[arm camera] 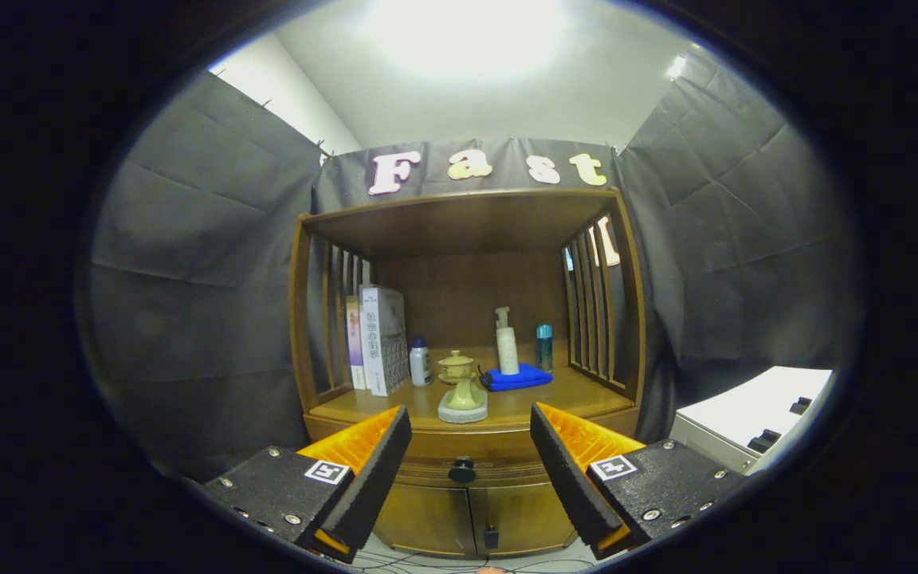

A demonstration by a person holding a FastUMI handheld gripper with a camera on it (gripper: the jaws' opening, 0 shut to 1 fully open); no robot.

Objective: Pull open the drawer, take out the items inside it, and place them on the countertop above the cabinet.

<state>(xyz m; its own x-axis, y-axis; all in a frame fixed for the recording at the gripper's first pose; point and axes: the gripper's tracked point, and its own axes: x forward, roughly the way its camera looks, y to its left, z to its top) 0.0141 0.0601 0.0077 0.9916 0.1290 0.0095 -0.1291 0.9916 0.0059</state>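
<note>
Two fingers of my gripper (470,434) stand spread wide with nothing between them, held in the air well short of the cabinet (467,359). Straight ahead, framed in the gap between the fingertips, sits the drawer (463,470), shut, with its dark round knob (462,472) centred on the front. Below the drawer I see two closed doors (471,518) meeting at a small dark latch.

Above the drawer runs the countertop (578,399), an open wooden shelf with slatted sides and a roof over it. On its front edge, just beyond my fingers, a pale figurine (463,399) stands on a round grey base. Behind that is a small lidded cup (456,367). To the left, books (378,339) stand upright against the slats, with a little white bottle (420,361) just beside them. To the right of the cup, a blue cloth (516,378) lies folded, a white pump bottle (507,343) standing on it, and a teal bottle (544,347) near the right slats.

Off to my right, well apart from the cabinet, is a white box (754,418).
</note>
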